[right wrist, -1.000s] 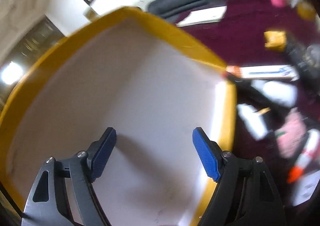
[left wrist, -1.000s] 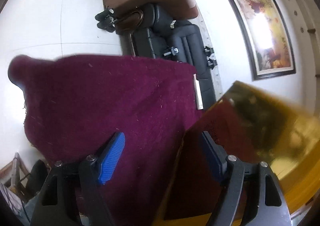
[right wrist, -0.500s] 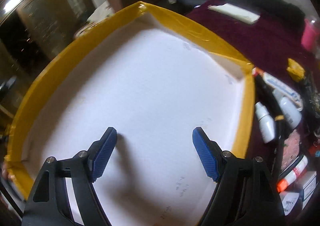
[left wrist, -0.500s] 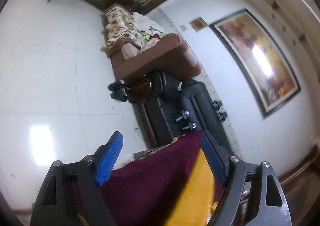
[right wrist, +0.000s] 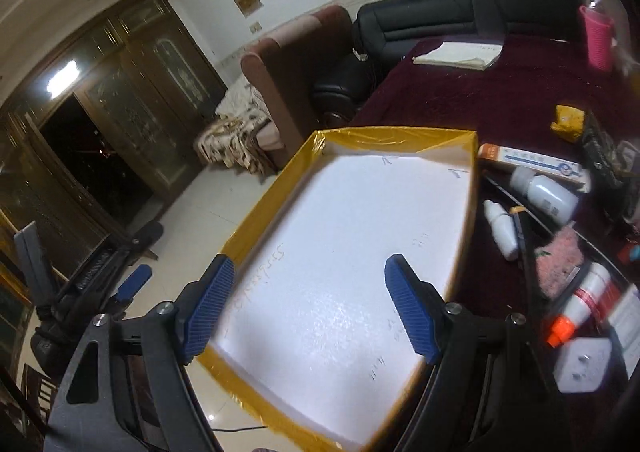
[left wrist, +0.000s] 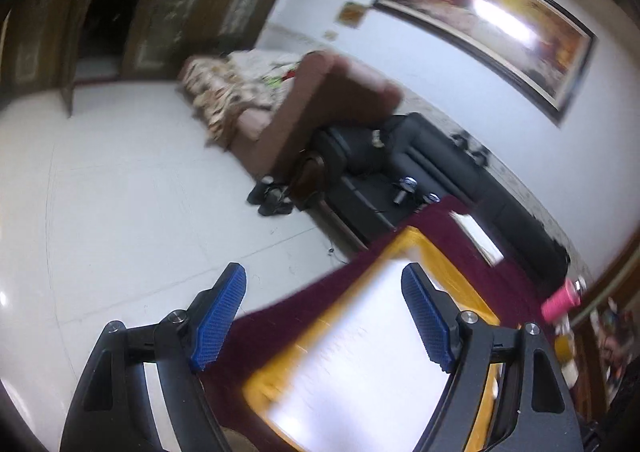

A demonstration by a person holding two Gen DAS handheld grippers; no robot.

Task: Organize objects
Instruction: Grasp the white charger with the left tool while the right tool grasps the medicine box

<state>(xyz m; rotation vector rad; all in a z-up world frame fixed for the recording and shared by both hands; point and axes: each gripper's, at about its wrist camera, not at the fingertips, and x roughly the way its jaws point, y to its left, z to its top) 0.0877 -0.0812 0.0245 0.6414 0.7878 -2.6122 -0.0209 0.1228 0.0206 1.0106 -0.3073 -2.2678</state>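
Note:
A shallow yellow-rimmed tray (right wrist: 394, 135) with a white floor lies on the maroon cloth (right wrist: 500, 91); it also shows in the left wrist view (left wrist: 452, 264). My right gripper (right wrist: 308, 308) is open and empty above the tray. My left gripper (left wrist: 324, 316) is open and empty above the tray's left edge; its body shows in the right wrist view (right wrist: 100, 272). Right of the tray lie a white bottle (right wrist: 544, 191), a small dropper bottle (right wrist: 500, 228), a boxed tube (right wrist: 532, 161), a pink cloth (right wrist: 560, 260), an orange-capped tube (right wrist: 580, 304), a white plug adapter (right wrist: 582, 360) and a yellow packet (right wrist: 568, 121).
A pink bottle (right wrist: 596, 35) and a white folded paper (right wrist: 456, 53) are at the cloth's far end. A black sofa (right wrist: 440, 15) and a brown armchair (right wrist: 292, 67) stand behind. White tiled floor (left wrist: 120, 191) lies to the left.
The left gripper has swung up and right, from the cloth to the room and the tray's edge. The right gripper has pulled back, so the whole tray and the objects beside it show.

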